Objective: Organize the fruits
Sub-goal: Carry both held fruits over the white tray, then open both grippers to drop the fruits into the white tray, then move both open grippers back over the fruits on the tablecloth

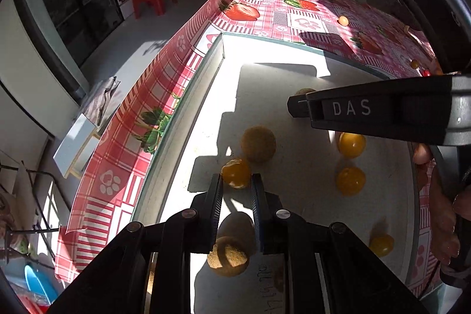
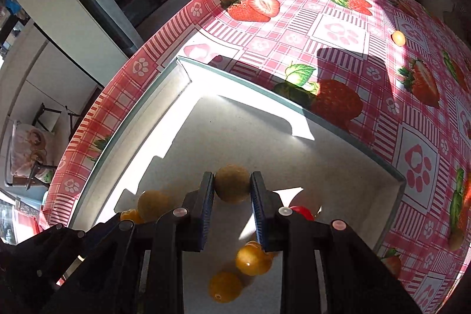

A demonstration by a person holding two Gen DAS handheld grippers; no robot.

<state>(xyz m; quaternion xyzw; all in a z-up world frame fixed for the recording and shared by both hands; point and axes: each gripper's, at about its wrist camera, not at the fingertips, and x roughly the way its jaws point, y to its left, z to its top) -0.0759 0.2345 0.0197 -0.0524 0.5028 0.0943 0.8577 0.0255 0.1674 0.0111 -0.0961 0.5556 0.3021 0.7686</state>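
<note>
Small yellow-orange fruits (image 1: pixel 351 144) and rough brownish round fruits (image 1: pixel 258 144) lie scattered inside the shallow white tray (image 1: pixel 212 61); one small red fruit (image 2: pixel 303 211) is there too.

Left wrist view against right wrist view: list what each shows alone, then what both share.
Only the left wrist view: the right gripper from the side, a hand, the left gripper around a yellow fruit.
Only the right wrist view: a red fruit, the right gripper's fingers around a brown fruit.
Both: the white tray and the strawberry tablecloth.
</note>
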